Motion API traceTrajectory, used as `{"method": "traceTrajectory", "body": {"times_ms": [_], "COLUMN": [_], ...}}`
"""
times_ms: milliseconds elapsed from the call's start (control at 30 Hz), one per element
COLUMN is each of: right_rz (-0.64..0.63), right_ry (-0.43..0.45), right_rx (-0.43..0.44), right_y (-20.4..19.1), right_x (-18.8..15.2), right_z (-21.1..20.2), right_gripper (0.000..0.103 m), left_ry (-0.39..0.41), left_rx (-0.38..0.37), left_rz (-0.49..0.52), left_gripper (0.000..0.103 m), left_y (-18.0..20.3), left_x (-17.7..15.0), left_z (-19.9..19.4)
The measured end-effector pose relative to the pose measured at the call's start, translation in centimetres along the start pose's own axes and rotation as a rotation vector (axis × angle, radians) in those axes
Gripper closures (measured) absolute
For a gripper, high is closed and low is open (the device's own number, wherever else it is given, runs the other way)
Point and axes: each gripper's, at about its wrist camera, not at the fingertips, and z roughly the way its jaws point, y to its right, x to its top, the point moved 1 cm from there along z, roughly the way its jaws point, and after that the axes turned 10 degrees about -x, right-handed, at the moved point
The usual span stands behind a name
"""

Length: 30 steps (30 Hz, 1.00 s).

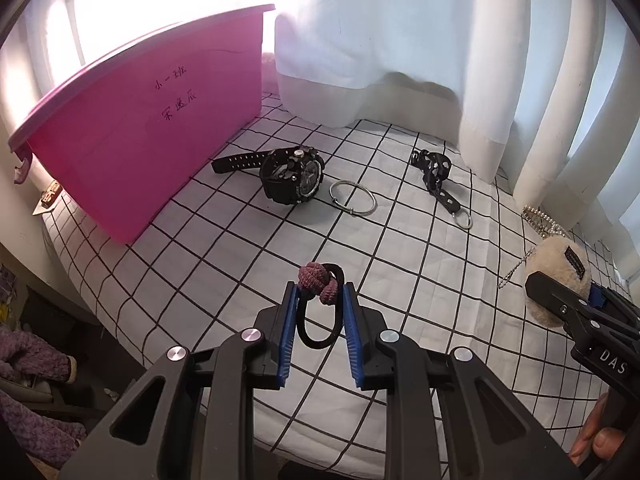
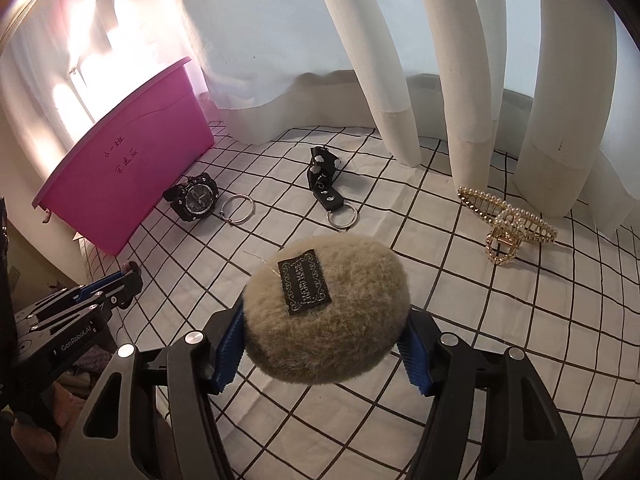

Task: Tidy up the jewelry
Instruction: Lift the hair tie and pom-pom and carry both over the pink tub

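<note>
My left gripper [image 1: 320,292] is shut on a black hair tie with a purple knitted knot [image 1: 316,276] and holds it above the checked cloth [image 1: 224,240]. In the right wrist view a fluffy beige pouch [image 2: 352,320] with a black label is squeezed between the blue pads of my right gripper [image 2: 324,320], which is shut on it. That pouch [image 1: 556,264] also shows at the right edge of the left wrist view, a thin bead chain hanging from it. My left gripper [image 2: 128,276] appears at the lower left of the right wrist view.
A pink storage bin [image 1: 140,128] stands at the back left. On the cloth lie a black watch [image 1: 292,176], a silver bangle [image 1: 373,200], a black strap keychain [image 1: 434,172] and a gold pearl hair claw [image 2: 508,220]. White curtains [image 2: 460,80] hang behind.
</note>
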Motion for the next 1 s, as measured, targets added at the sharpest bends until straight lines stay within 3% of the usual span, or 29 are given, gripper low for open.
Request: {"method": "traceTrajectory", "body": {"times_ms": [233, 467, 733, 1000], "right_rz": [-0.091, -0.18, -0.22, -0.264], "right_ry": [0.064, 0.132, 0.203, 0.221], "right_rx": [0.07, 0.186, 0.301, 0.309], "right_y": [-2.3, -7.1, -15.4, -25.3], "right_x": [3.5, 7.5, 13.4, 19.6], "right_z": [-5.0, -8.5, -9.1, -6.3], "right_gripper": [0.04, 0.04, 0.04, 0.04], "left_ry": [0.055, 0.146, 0.24, 0.264], "left_rx": [0.038, 0.094, 0.164, 0.175], "left_rz": [-0.032, -0.11, -0.172, -0.187], "left_gripper": [0.081, 0.081, 0.08, 0.08], "left_y": [-0.4, -3.1, -10.1, -19.7], "left_x": [2.0, 4.2, 8.7, 15.0], "left_z": [-6.0, -11.7, -15.3, -14.8]}}
